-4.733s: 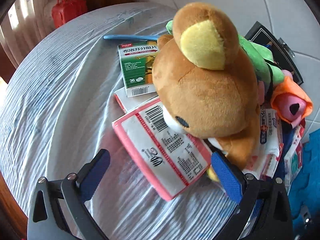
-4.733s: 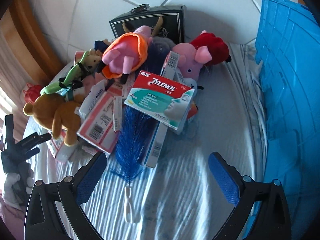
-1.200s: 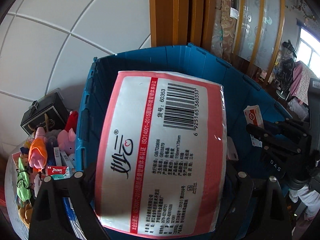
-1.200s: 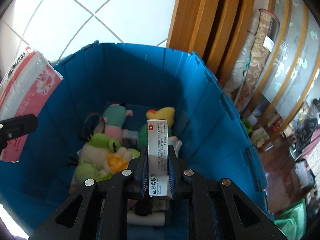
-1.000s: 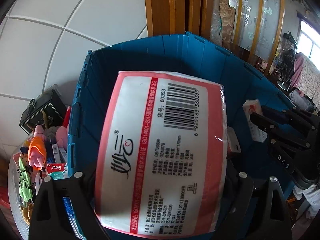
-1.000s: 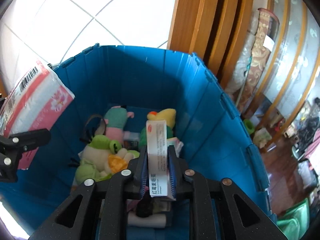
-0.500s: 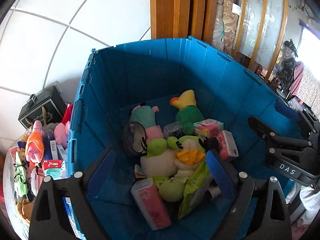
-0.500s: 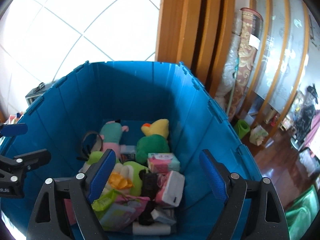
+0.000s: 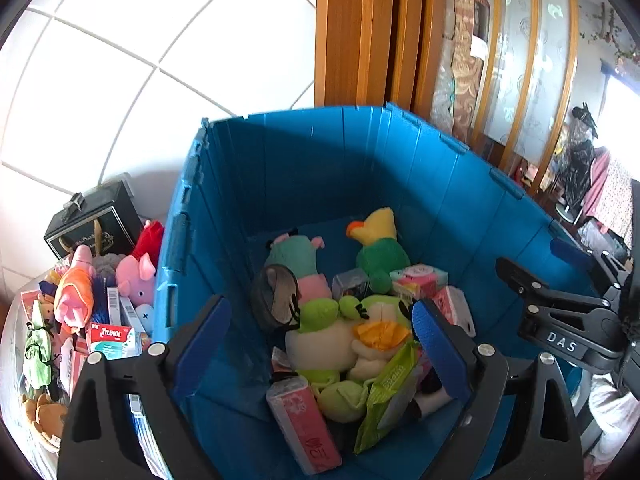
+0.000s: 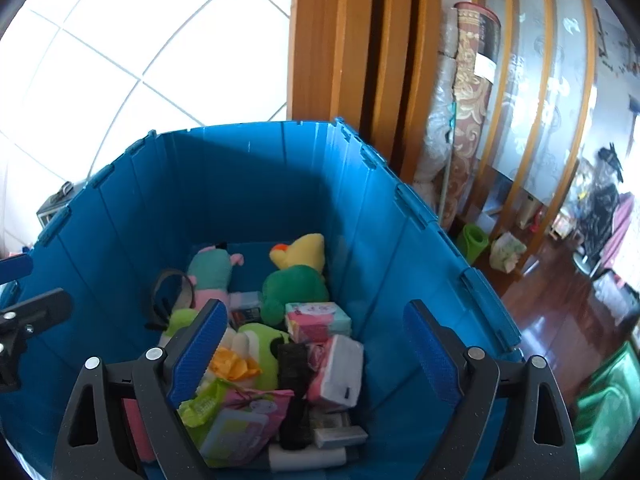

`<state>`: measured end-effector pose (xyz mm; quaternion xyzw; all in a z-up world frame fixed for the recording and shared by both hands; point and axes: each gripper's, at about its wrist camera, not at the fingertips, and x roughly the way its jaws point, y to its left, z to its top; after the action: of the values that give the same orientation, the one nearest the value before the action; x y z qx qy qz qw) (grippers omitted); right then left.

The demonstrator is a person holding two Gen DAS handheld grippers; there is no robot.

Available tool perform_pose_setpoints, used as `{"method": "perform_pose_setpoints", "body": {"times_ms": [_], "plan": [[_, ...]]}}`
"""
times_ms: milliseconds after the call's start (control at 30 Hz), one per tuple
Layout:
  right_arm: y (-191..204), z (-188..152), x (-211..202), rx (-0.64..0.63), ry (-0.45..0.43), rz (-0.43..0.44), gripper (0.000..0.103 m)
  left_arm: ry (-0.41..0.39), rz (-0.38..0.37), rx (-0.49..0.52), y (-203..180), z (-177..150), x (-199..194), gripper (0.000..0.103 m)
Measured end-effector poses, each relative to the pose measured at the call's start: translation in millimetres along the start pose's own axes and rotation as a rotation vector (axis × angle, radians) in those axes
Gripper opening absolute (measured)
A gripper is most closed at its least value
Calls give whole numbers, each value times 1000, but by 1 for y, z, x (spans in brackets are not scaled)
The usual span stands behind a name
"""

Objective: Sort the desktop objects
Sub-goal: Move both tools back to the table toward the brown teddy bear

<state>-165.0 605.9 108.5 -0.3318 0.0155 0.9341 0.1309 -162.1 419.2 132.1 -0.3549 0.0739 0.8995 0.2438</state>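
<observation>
Both grippers hover over a blue plastic bin (image 9: 320, 168) (image 10: 248, 168) that holds plush toys, tissue packs and small boxes. My left gripper (image 9: 320, 340) is open and empty; the pink tissue pack (image 9: 304, 424) lies in the bin below it. My right gripper (image 10: 312, 344) is open and empty above a white tissue pack (image 10: 338, 372) and small boxes (image 10: 340, 434). The right gripper's body (image 9: 568, 320) shows at the right of the left wrist view. More toys and a Tylenol box (image 9: 114, 338) lie on the table left of the bin.
A black case (image 9: 94, 220) stands against the white tiled wall behind the table pile. A pink pig plush (image 9: 136, 276) and an orange plush (image 9: 74, 292) lie beside the bin. Wooden door frames (image 10: 360, 60) rise behind the bin; floor clutter lies at right.
Both grippers went from the table pile to over the bin, carrying the pink tissue pack and a small box. Both have opened; those items have dropped into the bin.
</observation>
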Motion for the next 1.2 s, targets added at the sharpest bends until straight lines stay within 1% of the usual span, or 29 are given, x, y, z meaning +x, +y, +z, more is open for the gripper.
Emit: {"method": "perform_pose_setpoints", "body": {"times_ms": [33, 100, 167, 233, 300, 333, 433, 567, 667, 733, 800, 867, 933, 1033, 1067, 1133, 1200], "plan": [[0, 0, -1, 5, -3, -2, 95, -11, -4, -9, 3, -1, -5, 93], [-1, -1, -3, 11, -13, -2, 103, -34, -30, -30, 10, -3, -20, 93], [0, -2, -5, 14, -24, -15, 103, -87, -27, -40, 19, -5, -41, 94], [4, -3, -5, 2, -16, -29, 103, -150, 22, -42, 30, -10, -60, 103], [7, -5, -6, 2, -12, -39, 103, -200, 80, -56, 45, -17, -77, 103], [8, -6, -6, 7, -15, -42, 103, -210, 106, -74, 55, -22, -83, 103], [8, -12, -10, 46, -25, -62, 103, -215, 158, -154, 95, -37, -96, 103], [13, -18, -15, 62, -58, -126, 103, -193, 306, -240, 160, -65, -103, 103], [22, -26, -21, 54, -90, -148, 103, -154, 385, -303, 214, -94, -107, 103], [30, -31, -25, 63, -79, -123, 103, -125, 419, -346, 250, -119, -110, 103], [46, -35, -36, 73, -95, -100, 103, -91, 461, -386, 286, -146, -111, 103], [68, -34, -54, 61, -143, -92, 103, -50, 494, -434, 323, -171, -113, 103], [97, -31, -79, 44, -212, -66, 103, -27, 508, -483, 359, -196, -117, 103], [152, -24, -117, -1, -310, 34, 103, -14, 524, -548, 401, -227, -129, 103], [168, -22, -124, -18, -327, 58, 103, -19, 535, -561, 413, -235, -133, 103], [209, -20, -137, -68, -344, 145, 103, -11, 577, -561, 432, -249, -134, 103], [252, -20, -142, -134, -350, 269, 103, 63, 614, -552, 452, -266, -129, 103]]}}
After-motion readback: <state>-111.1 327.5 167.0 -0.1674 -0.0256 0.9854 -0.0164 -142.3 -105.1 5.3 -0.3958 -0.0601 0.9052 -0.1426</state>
